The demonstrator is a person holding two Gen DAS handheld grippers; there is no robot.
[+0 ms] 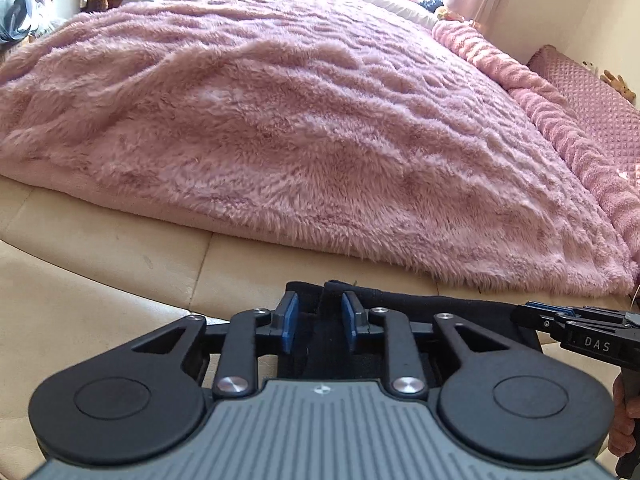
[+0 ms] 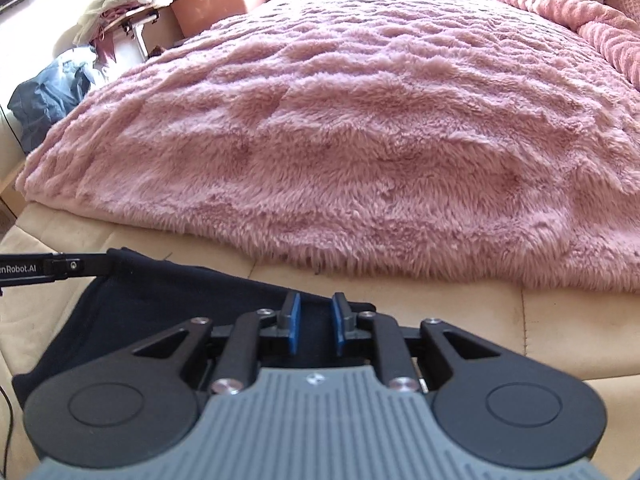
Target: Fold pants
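Dark navy pants lie flat on a cream padded surface at the near edge of the bed. My left gripper hovers over the pants' left end. Its blue pads stand apart, and the fabric between them is not pinched. In the right wrist view the pants spread leftward, and my right gripper stands open over their right end with cloth between the pads. Each gripper shows in the other's view: the right gripper and the left gripper.
A fluffy pink blanket covers the bed beyond the pants. A person's hand grips the right handle. Clothes and a blue bag sit off the bed's left side, and a quilted pink cushion lies at the right.
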